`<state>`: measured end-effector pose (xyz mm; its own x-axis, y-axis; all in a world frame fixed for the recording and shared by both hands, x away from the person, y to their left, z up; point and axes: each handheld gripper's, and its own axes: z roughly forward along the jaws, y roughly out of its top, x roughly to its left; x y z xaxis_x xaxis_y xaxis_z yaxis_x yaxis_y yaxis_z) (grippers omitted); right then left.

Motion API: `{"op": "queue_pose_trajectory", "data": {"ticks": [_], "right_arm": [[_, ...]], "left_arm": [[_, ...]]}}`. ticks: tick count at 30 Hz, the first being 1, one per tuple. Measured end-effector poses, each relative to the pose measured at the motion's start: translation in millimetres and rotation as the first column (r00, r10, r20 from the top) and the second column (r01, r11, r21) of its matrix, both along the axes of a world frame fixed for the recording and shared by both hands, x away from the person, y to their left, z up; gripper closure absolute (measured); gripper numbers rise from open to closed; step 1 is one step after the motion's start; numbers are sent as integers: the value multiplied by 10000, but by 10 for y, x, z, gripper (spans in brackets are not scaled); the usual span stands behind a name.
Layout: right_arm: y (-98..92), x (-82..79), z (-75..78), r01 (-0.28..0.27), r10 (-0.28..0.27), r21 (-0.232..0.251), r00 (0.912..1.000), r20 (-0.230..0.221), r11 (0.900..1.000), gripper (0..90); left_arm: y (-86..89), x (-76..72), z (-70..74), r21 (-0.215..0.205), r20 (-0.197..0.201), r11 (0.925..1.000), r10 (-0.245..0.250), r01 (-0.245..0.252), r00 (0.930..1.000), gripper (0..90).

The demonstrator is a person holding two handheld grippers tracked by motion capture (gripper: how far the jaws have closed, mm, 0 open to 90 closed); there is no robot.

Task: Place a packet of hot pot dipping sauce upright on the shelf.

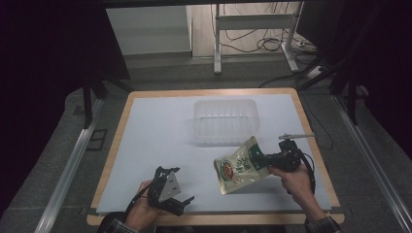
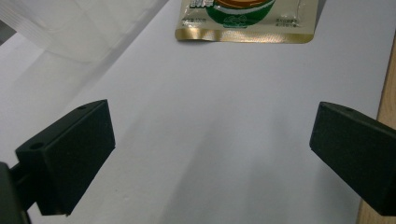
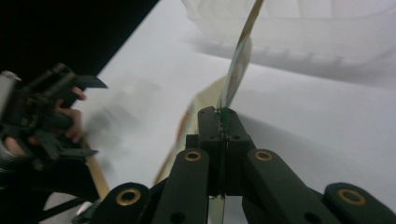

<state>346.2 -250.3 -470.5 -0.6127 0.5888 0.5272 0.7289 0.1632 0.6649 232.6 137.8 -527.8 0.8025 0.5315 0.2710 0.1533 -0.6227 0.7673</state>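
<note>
A green and gold snack packet [image 1: 239, 166] hangs tilted just above the white mat, right of centre. My right gripper [image 1: 264, 160] is shut on its right edge; in the right gripper view the packet [image 3: 238, 65] runs edge-on up from the closed jaws [image 3: 223, 122]. My left gripper [image 1: 182, 201] rests low at the front left of the mat, open, with nothing between its fingers [image 2: 70, 156]. In the left gripper view the packet's gold bottom edge [image 2: 243, 35] lies ahead. A clear plastic tub [image 1: 224, 121] stands beyond the packet, at the mat's middle back.
The white mat [image 1: 155, 141] covers a wooden table with its rim [image 1: 311, 141] close to my right hand. The tub's wall [image 2: 79, 28] shows at upper left in the left gripper view. Dark floor, metal rails and a desk frame with cables lie beyond the table.
</note>
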Motion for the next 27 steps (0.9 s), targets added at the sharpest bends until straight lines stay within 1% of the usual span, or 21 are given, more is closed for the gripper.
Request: {"op": "queue_pose_trajectory", "data": {"ticks": [2,5,7,15,17,19,22,23,27], "right_arm": [[12,0,35,2,-2,84,10000,19,10000,892],[12,11,78,23,-18,385,9999,-145,9993,892],[12,18,112,82,-70,541,9997,-223,9985,891],[24,36,262,100,-72,1076,9996,-263,9941,893],[29,42,304,81,-46,1266,9996,-279,9919,892],[39,44,353,83,-57,1274,9998,-208,9918,893],[50,45,422,70,-66,1204,10000,-41,9927,892],[52,45,464,100,-105,1151,9999,34,9933,892],[48,51,511,193,-208,1130,9997,125,9934,892]], "left_arm": [[-1,-2,2,2,22,10000,0,0,10000,0],[-1,-6,7,-30,52,10000,-3,3,10000,0],[6,-3,12,-132,70,9999,-4,5,10000,0],[33,4,29,-439,8,9990,72,-71,10000,0],[44,10,33,-598,-84,9982,22,-27,10000,0],[55,13,36,-884,-186,9961,-19,2,9998,0],[65,11,48,-1117,-192,9937,-60,39,9998,0],[66,12,49,-1168,-215,9931,-79,54,9997,0],[66,14,48,-1191,-223,9929,-95,67,9997,0]]}}
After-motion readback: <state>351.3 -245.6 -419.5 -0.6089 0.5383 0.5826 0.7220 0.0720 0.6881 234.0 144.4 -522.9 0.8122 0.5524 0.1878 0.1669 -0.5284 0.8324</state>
